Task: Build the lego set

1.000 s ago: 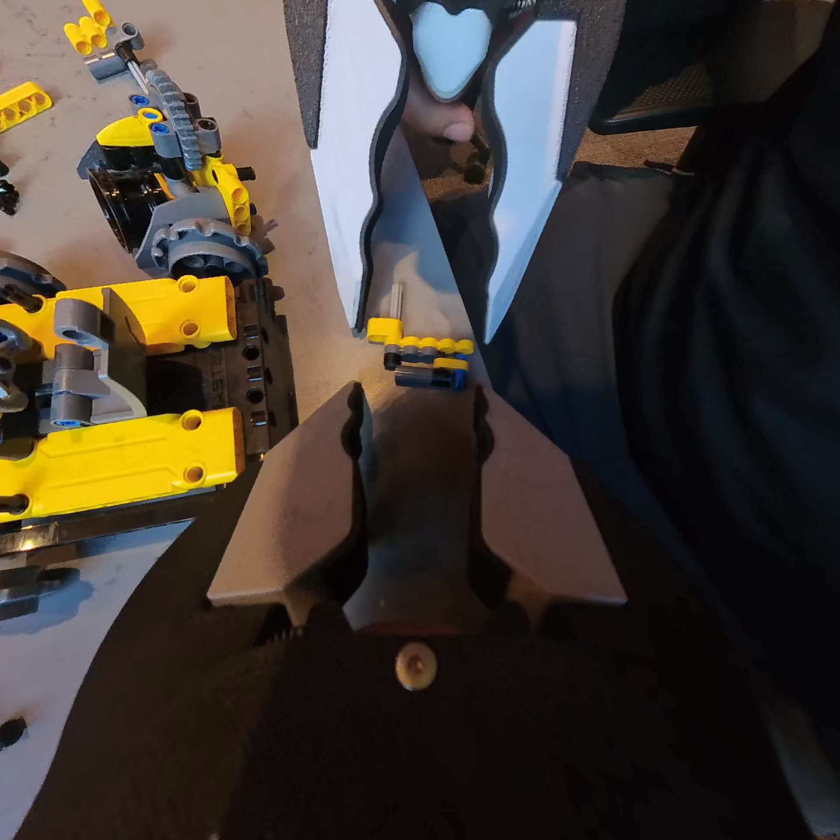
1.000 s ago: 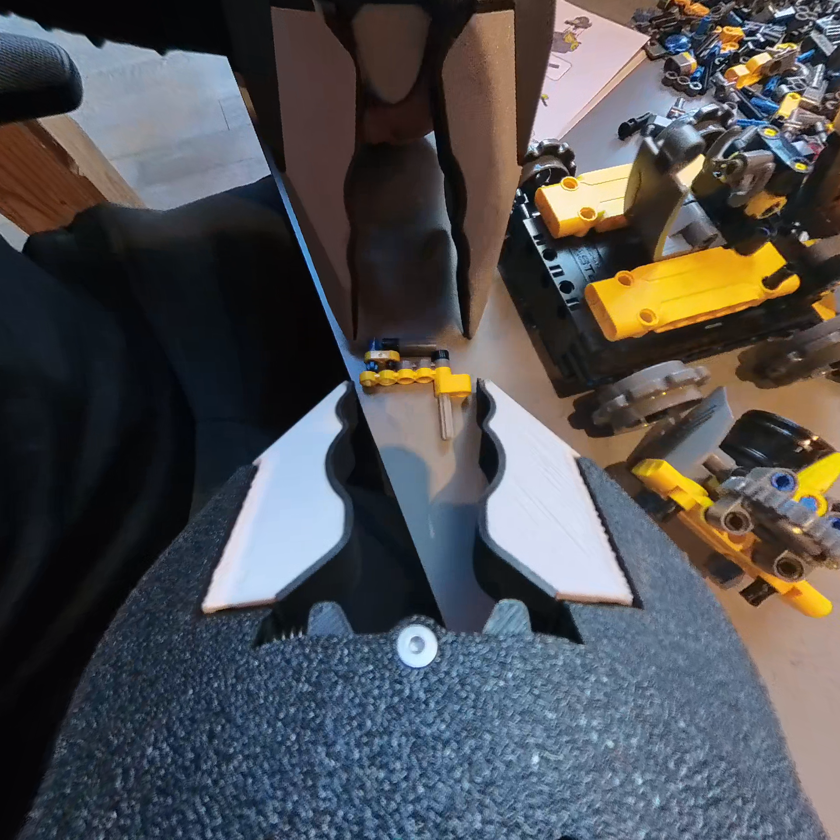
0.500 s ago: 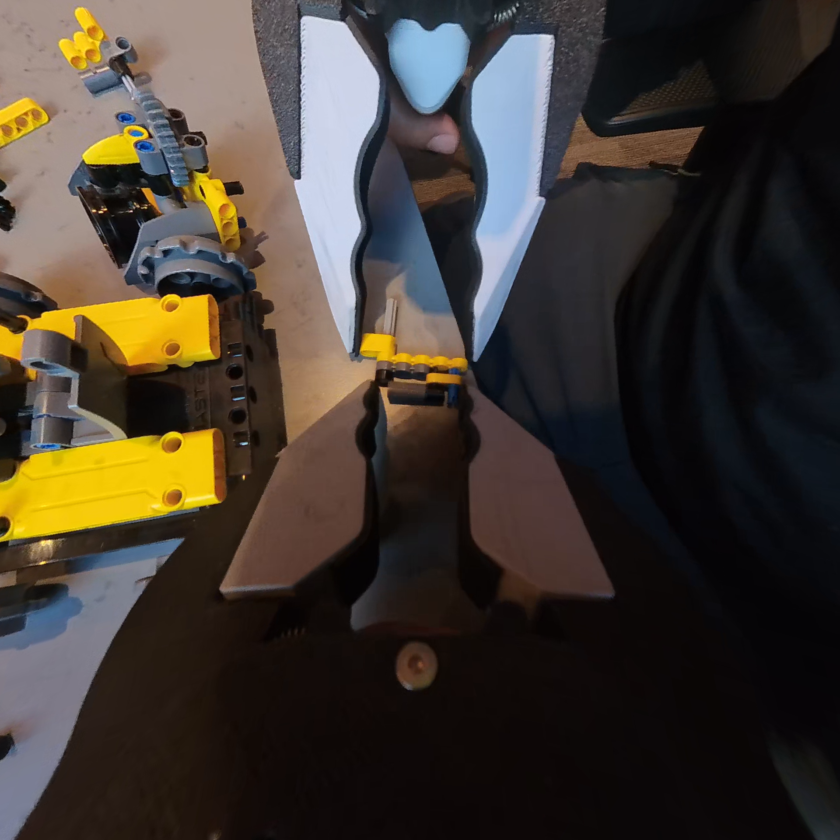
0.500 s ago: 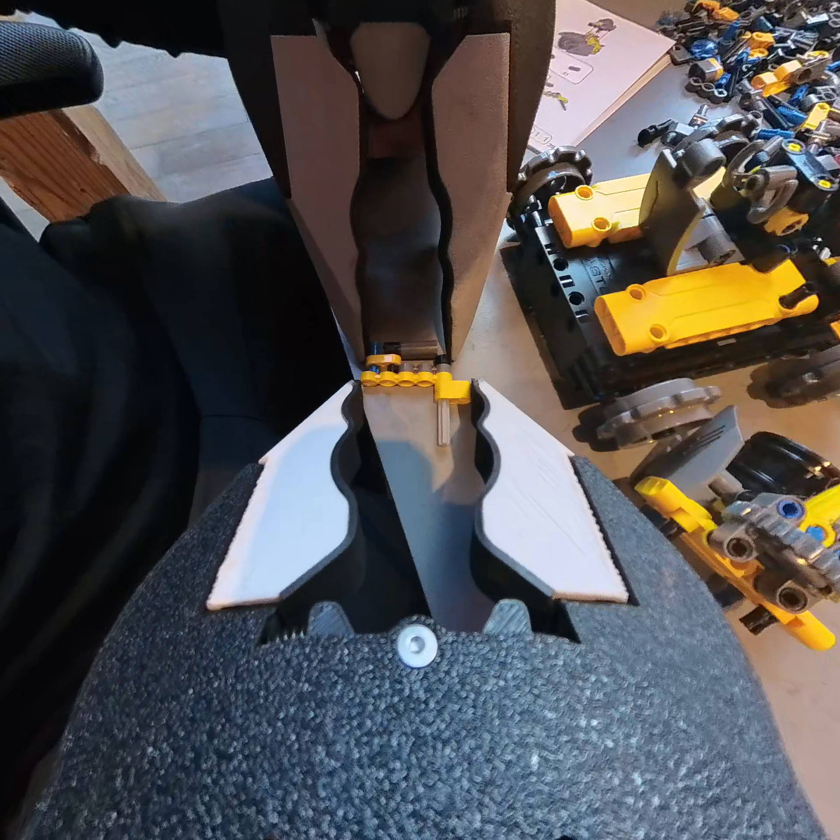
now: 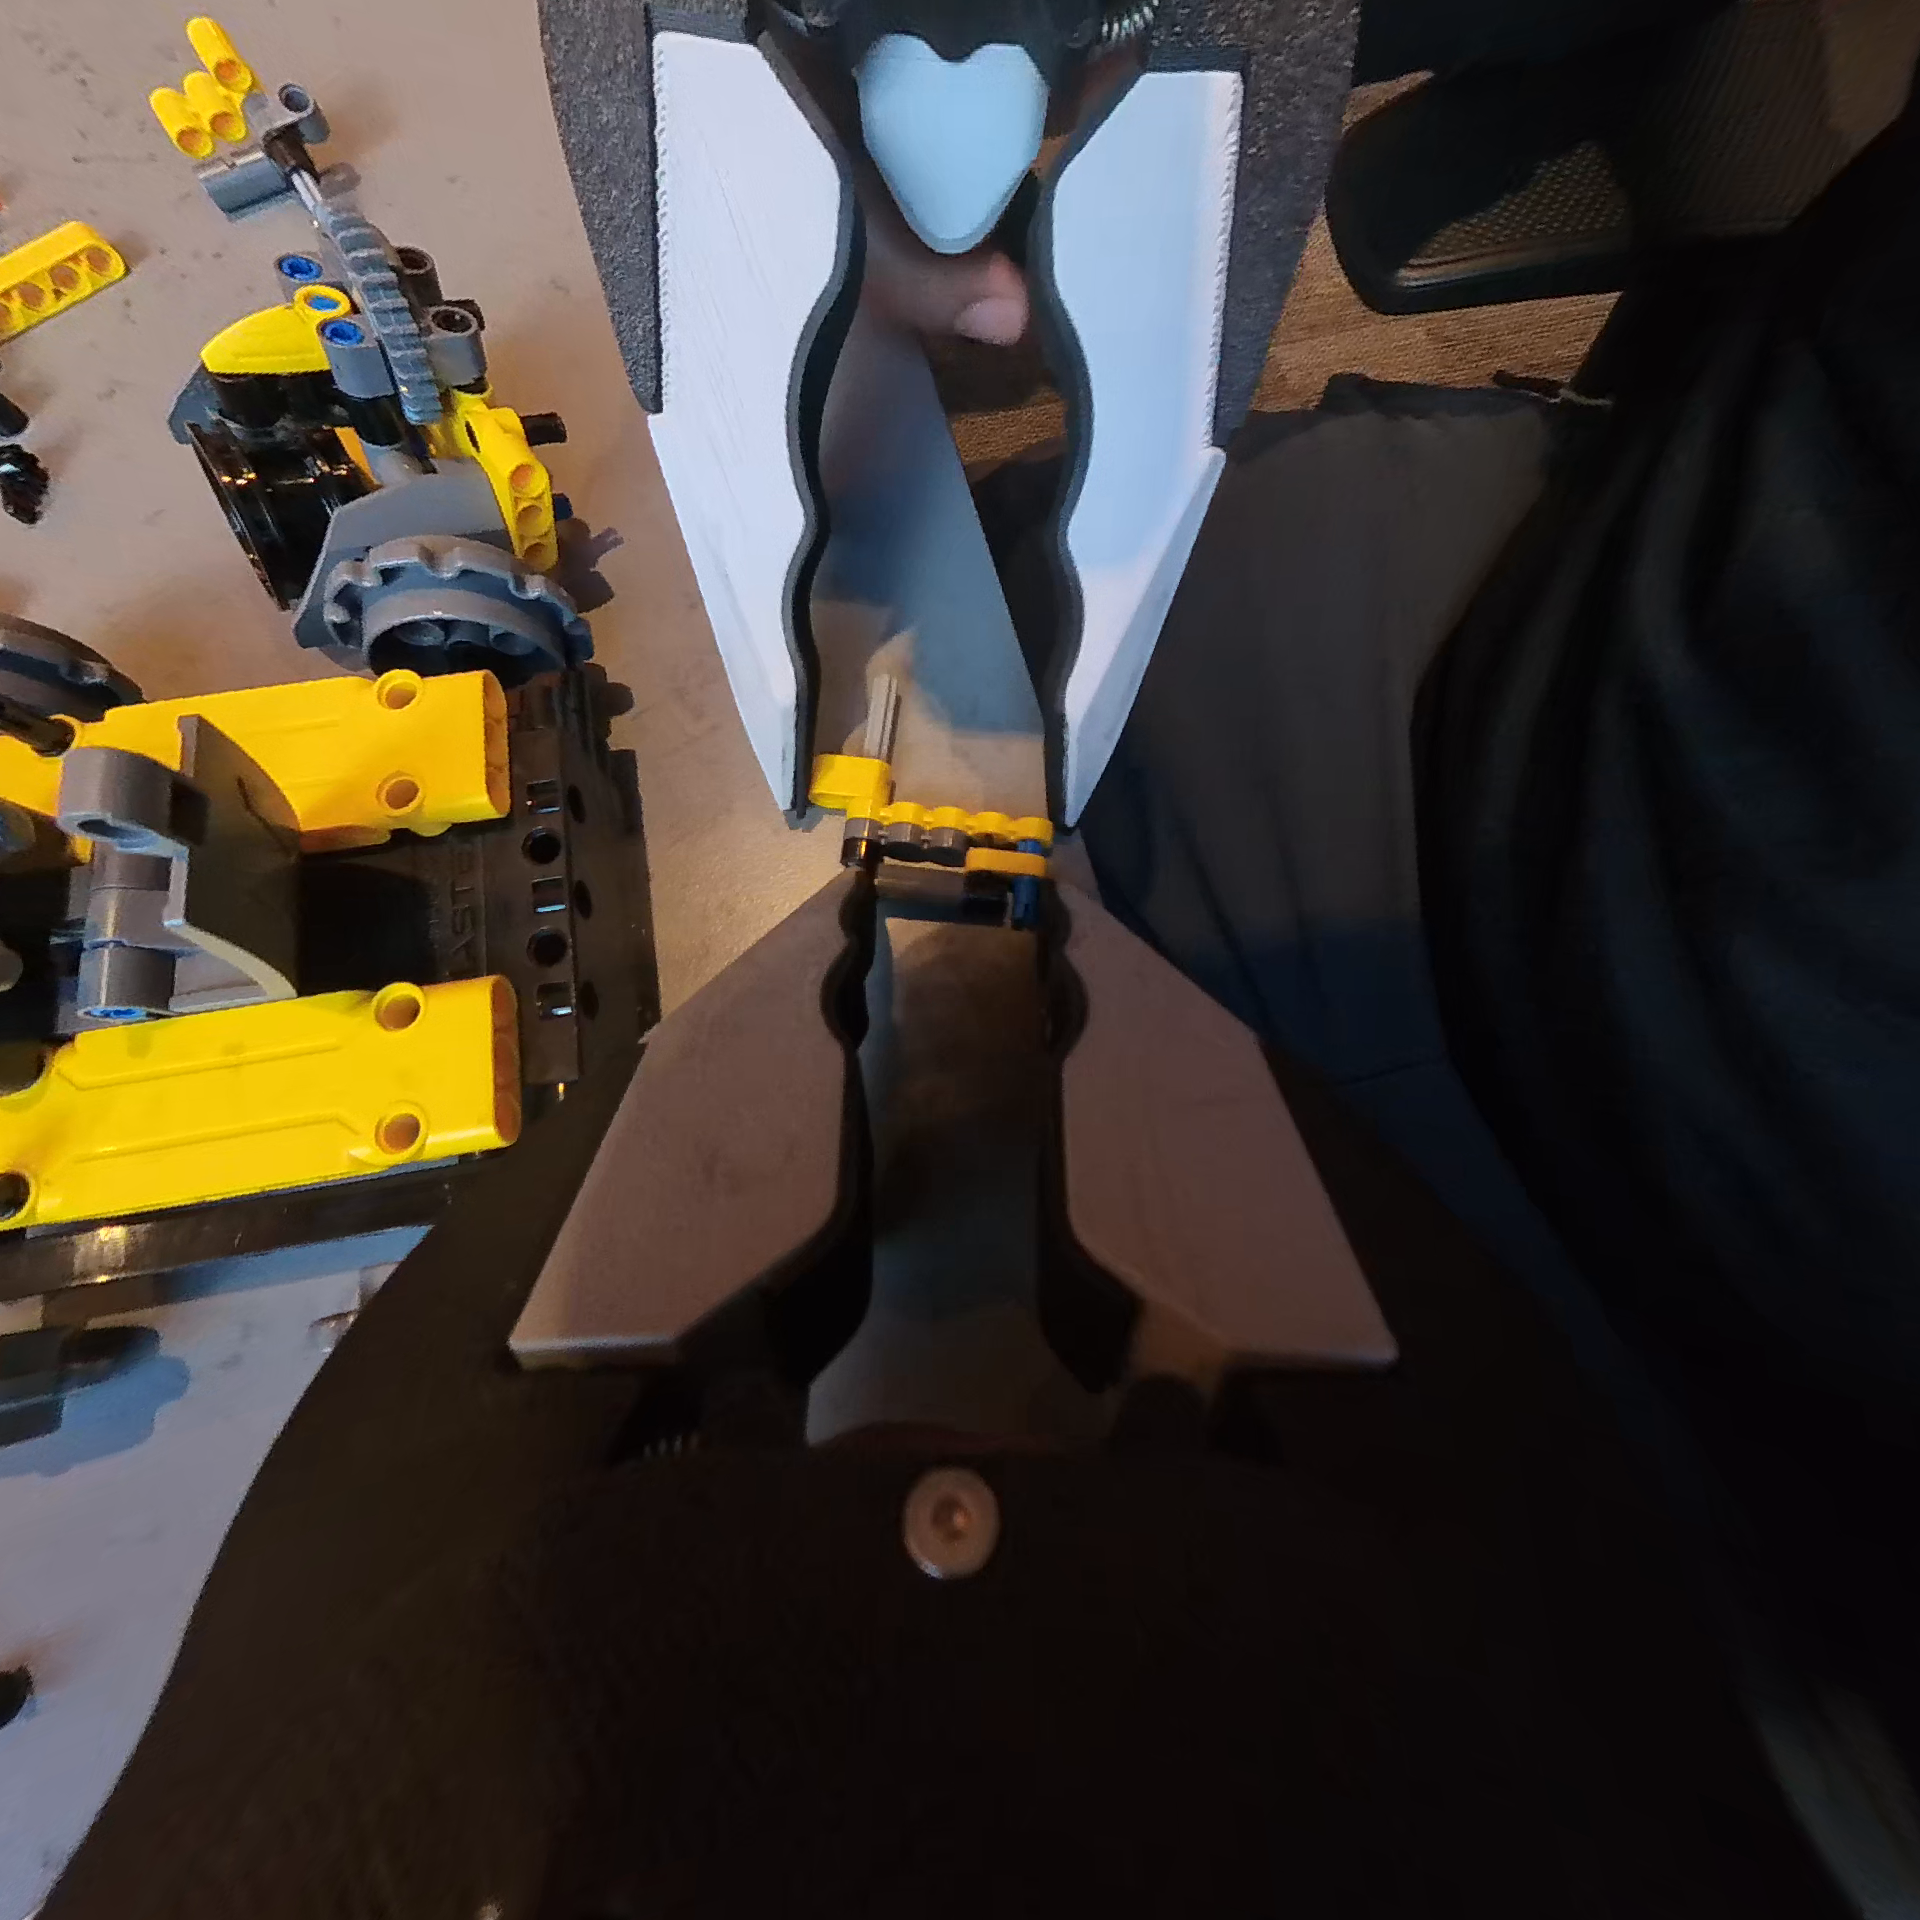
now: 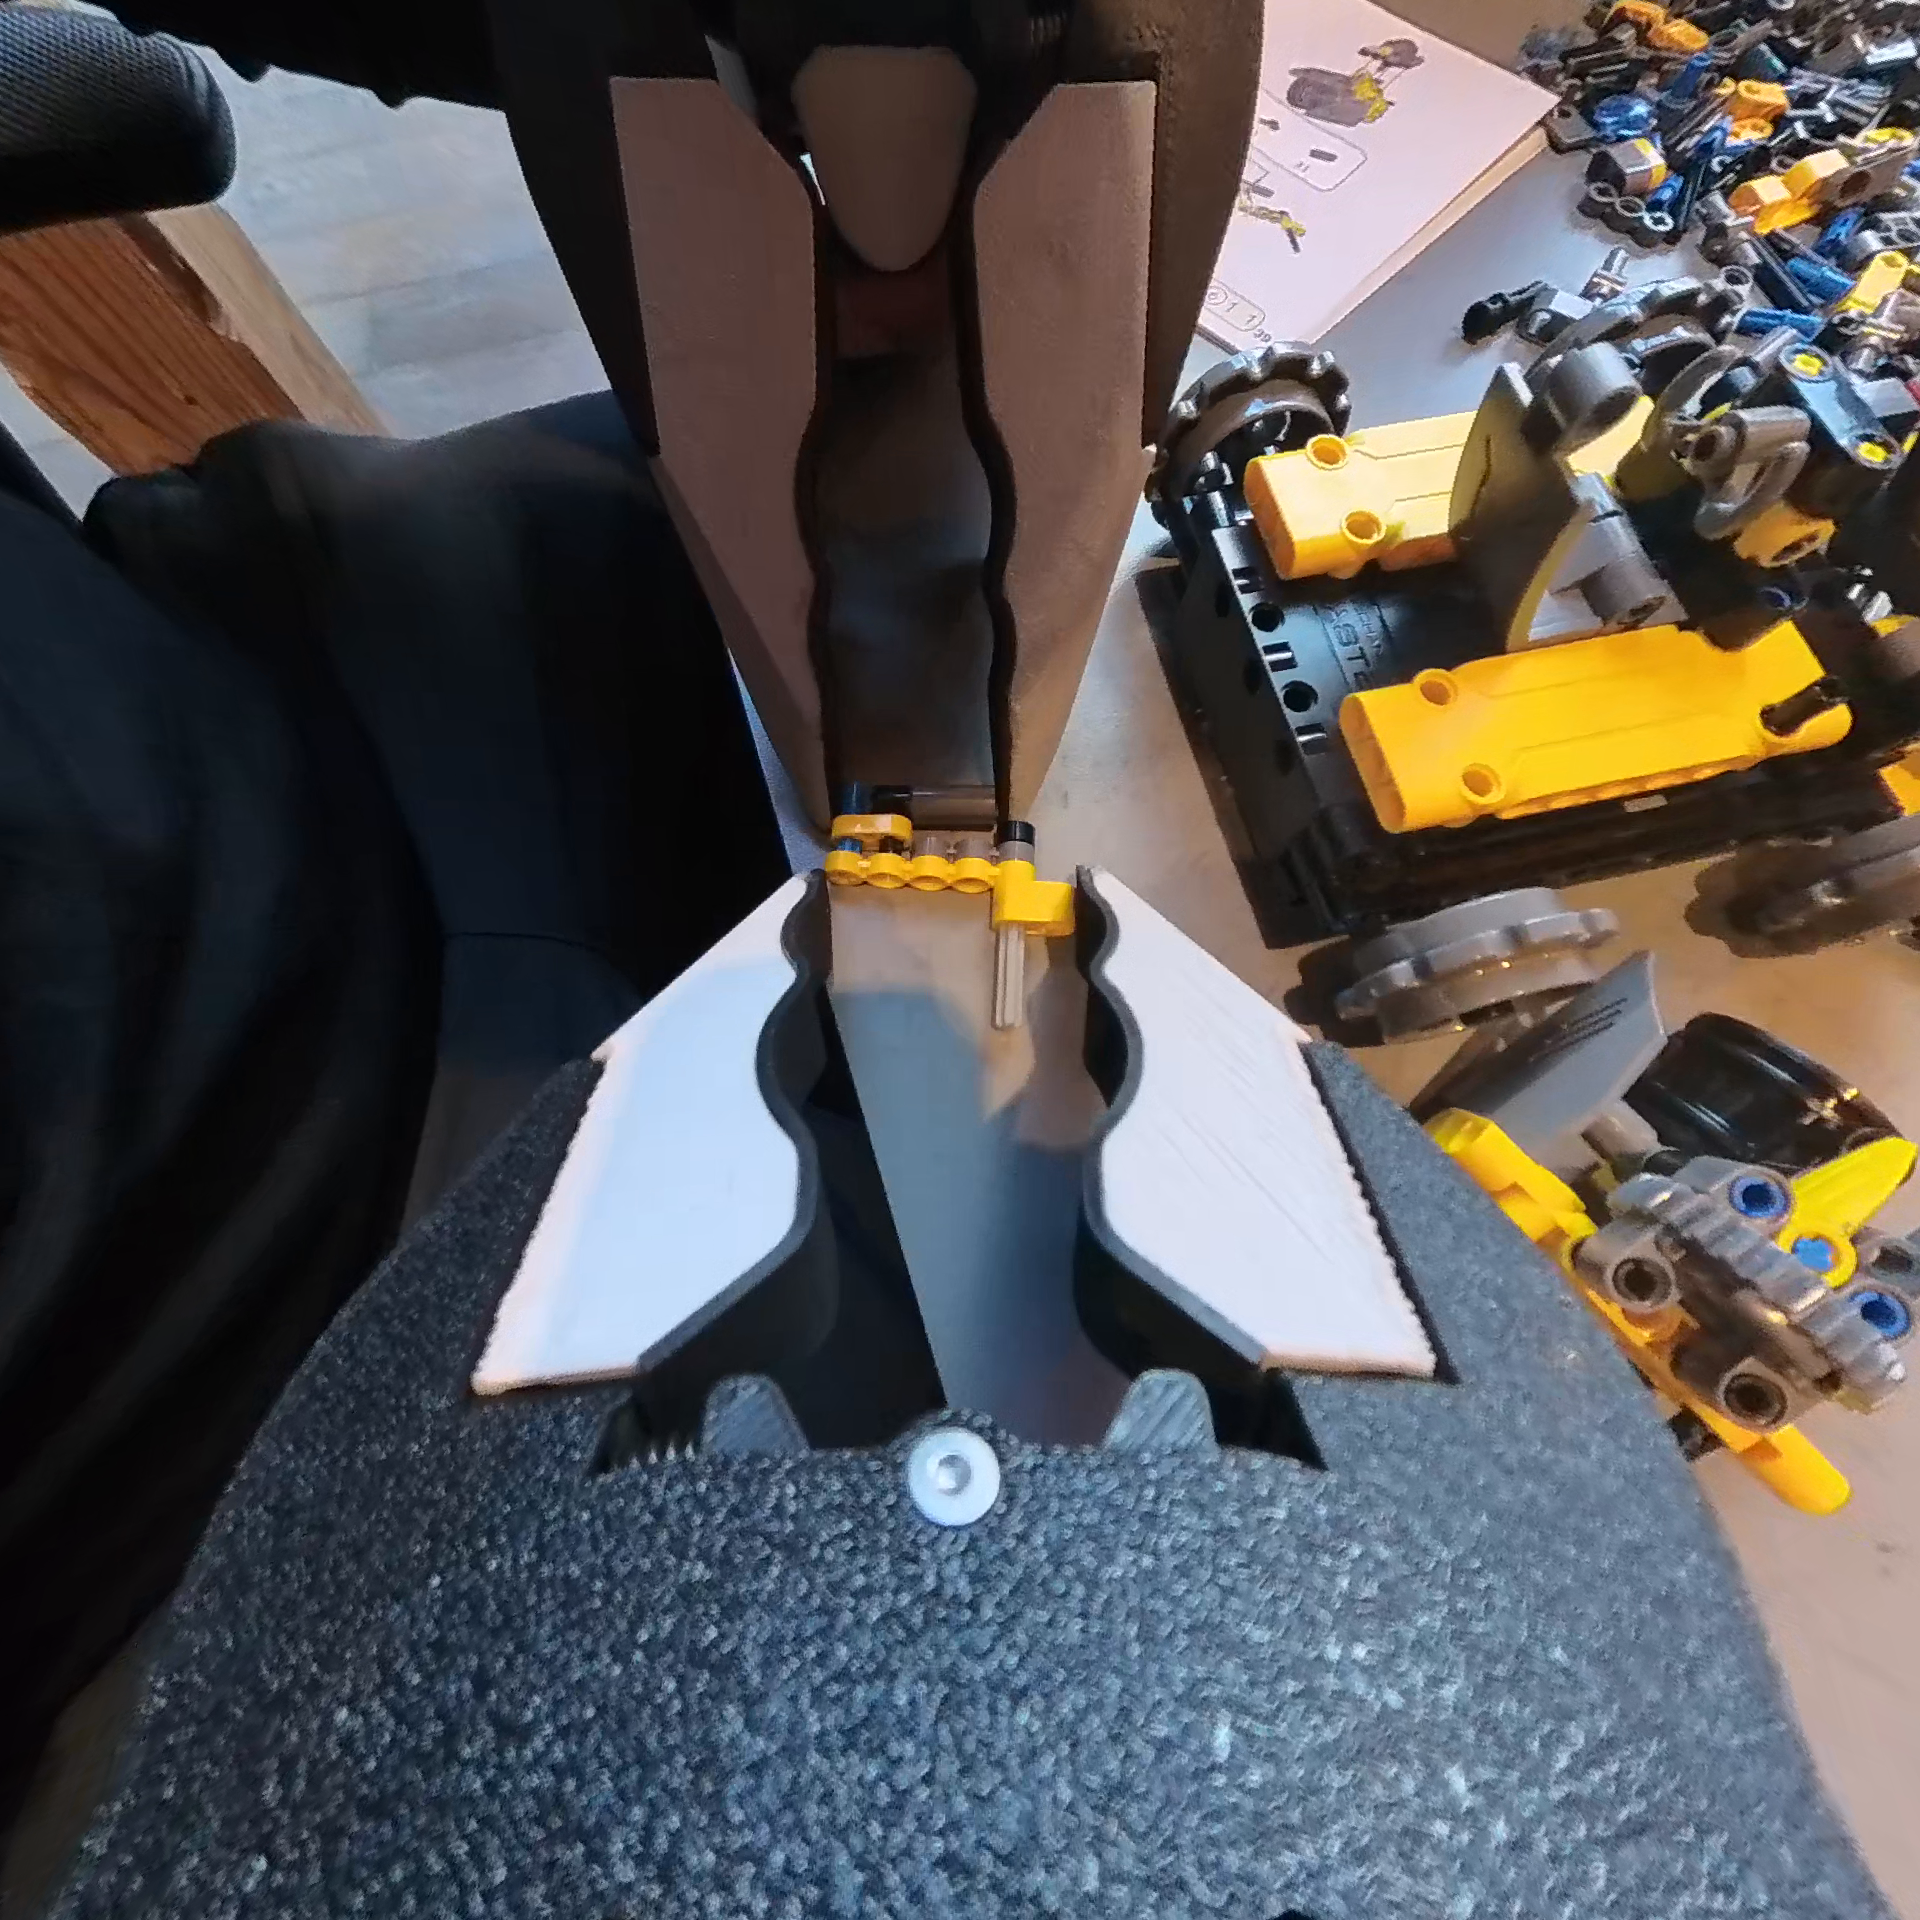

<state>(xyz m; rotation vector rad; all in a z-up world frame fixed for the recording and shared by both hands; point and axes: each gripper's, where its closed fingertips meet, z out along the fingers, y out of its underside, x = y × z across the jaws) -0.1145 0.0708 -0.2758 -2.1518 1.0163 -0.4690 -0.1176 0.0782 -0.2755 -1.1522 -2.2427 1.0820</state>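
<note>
A small brick assembly of a yellow holed beam, a yellow connector with a grey axle and dark pins sits right at the table's edge. My two grippers face each other tip to tip across it. My left gripper, with dark grey fingers, is shut on the assembly's dark pin end. My right gripper, with white fingers, is shut on the yellow beam of the assembly. The axle points back between the right fingers. The left gripper also shows in the right wrist view.
A yellow and black vehicle model stands on the table close beside the grippers. A smaller geared sub-assembly lies past it. An instruction booklet and a pile of loose parts lie farther off. A person's dark clothing lies beyond the table edge. Both grippers' tips are close together, under 4 cm apart.
The two grippers have moved toward each other until their tips almost meet. Both pairs of fingers have narrowed onto the small assembly, the left more than the right.
</note>
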